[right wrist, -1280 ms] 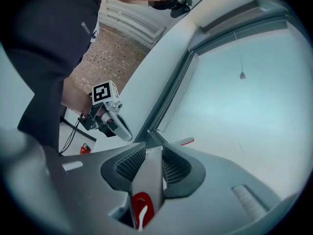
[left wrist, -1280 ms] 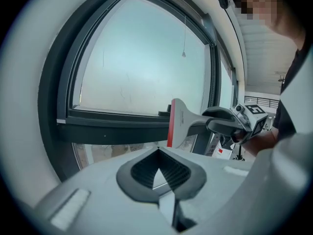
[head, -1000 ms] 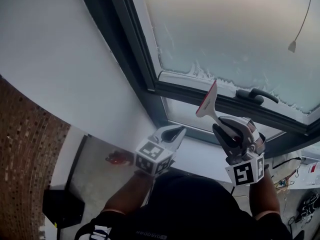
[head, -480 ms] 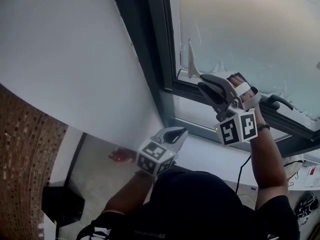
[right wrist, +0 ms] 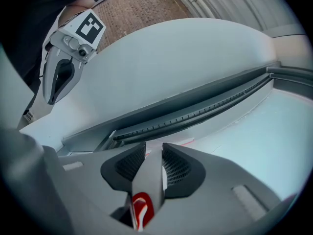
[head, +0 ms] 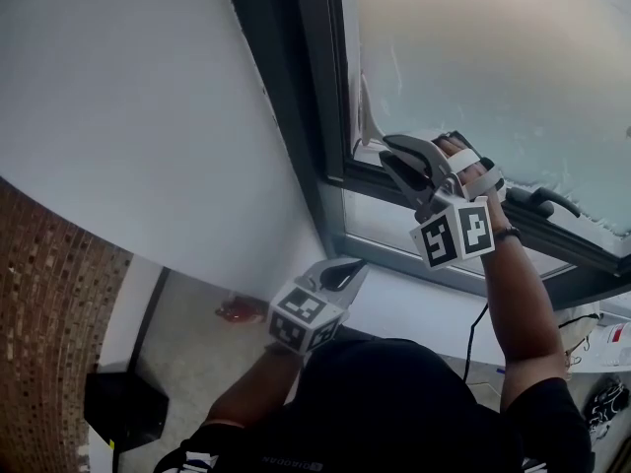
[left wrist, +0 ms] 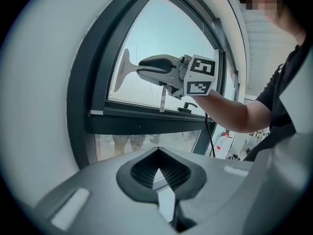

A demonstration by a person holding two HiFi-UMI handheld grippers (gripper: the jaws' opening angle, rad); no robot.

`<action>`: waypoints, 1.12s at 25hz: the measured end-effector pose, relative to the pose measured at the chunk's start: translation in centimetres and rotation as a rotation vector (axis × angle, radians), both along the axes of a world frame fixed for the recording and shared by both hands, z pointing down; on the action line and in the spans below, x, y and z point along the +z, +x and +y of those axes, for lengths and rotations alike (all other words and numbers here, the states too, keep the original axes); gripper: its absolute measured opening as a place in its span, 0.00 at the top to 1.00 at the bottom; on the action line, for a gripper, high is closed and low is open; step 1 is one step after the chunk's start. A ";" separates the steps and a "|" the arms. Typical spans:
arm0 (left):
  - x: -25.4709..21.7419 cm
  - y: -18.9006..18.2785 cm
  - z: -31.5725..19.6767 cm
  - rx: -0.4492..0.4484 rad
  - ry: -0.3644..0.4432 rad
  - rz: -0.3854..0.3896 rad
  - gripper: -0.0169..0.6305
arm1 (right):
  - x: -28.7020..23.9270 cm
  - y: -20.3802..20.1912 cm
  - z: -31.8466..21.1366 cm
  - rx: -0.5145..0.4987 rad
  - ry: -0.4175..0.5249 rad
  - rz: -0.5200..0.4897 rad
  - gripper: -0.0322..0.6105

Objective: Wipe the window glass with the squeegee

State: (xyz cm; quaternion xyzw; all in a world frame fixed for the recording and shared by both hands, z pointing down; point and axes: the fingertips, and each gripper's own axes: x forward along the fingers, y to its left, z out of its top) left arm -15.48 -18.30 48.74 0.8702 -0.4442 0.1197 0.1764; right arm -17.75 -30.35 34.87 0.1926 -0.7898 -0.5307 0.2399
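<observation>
The squeegee [head: 362, 118] is pale grey with a red mark on its handle. My right gripper [head: 386, 150] is shut on that handle, and the blade stands upright against the frosted window glass [head: 493, 57], close to the dark left frame [head: 308, 87]. In the right gripper view the handle [right wrist: 149, 175] sits pinched between the jaws of the right gripper [right wrist: 154, 148]. The left gripper view shows the squeegee [left wrist: 122, 72] on the glass, ahead of my left gripper [left wrist: 157, 152]. My left gripper [head: 347, 267] hangs lower, near the sill, shut and holding nothing.
A black window handle [head: 537, 200] sticks out of the lower frame bar, right of my right hand. Below it lie a narrow lower pane [head: 380, 220] and the white sill [head: 414, 308]. White wall fills the left. A spray bottle [left wrist: 222, 143] stands far right.
My right gripper has lifted the squeegee up and leftward from below the frame bar to the upper pane's left edge. The left gripper has barely moved.
</observation>
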 end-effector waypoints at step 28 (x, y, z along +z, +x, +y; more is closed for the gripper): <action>-0.2 5.4 -0.4 0.142 0.000 -0.023 0.97 | 0.4 9.5 0.0 0.146 0.014 -0.026 0.74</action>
